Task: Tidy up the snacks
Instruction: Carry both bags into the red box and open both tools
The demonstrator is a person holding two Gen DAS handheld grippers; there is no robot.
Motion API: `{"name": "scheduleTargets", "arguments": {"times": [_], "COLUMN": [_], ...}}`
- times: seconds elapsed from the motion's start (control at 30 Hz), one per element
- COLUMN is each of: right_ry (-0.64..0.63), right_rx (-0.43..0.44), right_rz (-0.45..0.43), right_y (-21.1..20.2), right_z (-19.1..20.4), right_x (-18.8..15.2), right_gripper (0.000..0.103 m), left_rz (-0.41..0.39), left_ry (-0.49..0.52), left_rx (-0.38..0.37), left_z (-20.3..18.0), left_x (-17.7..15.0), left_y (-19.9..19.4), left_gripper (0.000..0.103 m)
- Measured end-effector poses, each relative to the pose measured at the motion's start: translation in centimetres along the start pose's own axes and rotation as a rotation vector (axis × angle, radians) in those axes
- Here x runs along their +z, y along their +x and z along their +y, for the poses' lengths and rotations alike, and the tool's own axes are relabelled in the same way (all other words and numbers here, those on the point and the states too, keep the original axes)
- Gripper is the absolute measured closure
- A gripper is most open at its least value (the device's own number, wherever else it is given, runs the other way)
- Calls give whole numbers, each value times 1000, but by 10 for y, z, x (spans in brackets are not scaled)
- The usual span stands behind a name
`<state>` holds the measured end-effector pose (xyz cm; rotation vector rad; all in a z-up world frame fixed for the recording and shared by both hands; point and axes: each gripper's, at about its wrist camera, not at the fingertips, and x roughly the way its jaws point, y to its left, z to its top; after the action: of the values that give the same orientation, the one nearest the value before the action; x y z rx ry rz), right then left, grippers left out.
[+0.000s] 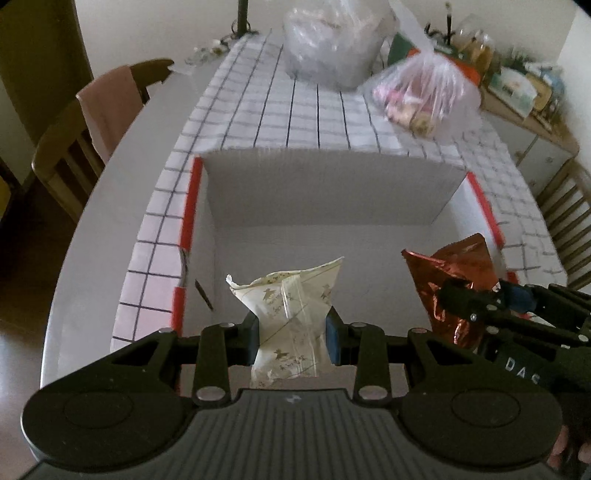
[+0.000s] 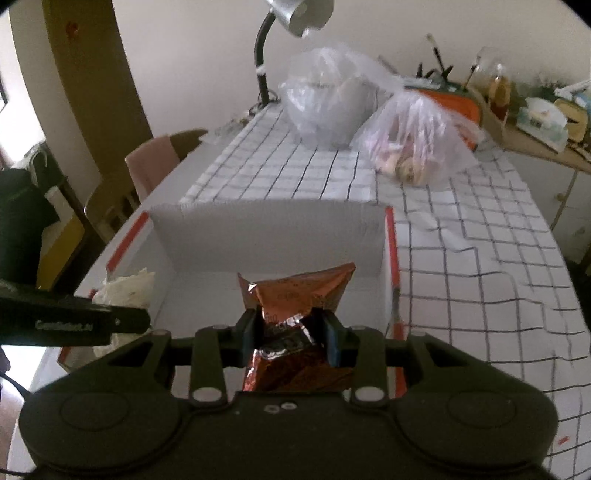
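My left gripper (image 1: pixel 291 336) is shut on a cream snack packet (image 1: pixel 288 314) with small printed figures, held above the open white box (image 1: pixel 332 192) with red edges. My right gripper (image 2: pixel 291 338) is shut on a shiny copper-red foil snack packet (image 2: pixel 295 295), also above the box (image 2: pixel 266 236). In the left wrist view the foil packet (image 1: pixel 458 273) and right gripper (image 1: pixel 480 299) show at the right. In the right wrist view the cream packet (image 2: pixel 125 291) and left gripper (image 2: pixel 122 317) show at the left.
The box sits on a table with a white checked cloth (image 1: pixel 306 114). Two clear plastic bags, one large (image 1: pixel 332 40) and one with snacks (image 1: pixel 421 92), stand behind. A desk lamp (image 2: pixel 295 14), a chair (image 1: pixel 92 122) at left and a cluttered sideboard (image 2: pixel 535 114) at right.
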<state>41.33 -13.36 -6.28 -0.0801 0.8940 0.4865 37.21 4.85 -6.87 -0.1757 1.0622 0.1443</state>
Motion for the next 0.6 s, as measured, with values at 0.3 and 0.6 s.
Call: {"name": "scheduleTargets", "arguments": {"times": [0.3, 0.6], "right_ry": [-18, -17], "right_rx": [7, 10], "right_rz": [47, 32], "right_y": [18, 6], "right_z": [1, 0], "right_x": [-6, -7], "right_gripper": [66, 58], "left_rz": [42, -22], "left_ry": [9, -2], "left_rx": [23, 13], "left_z": [-3, 4], "left_x": [-6, -7], "left_y": [24, 5], "left_gripper": [68, 49]}}
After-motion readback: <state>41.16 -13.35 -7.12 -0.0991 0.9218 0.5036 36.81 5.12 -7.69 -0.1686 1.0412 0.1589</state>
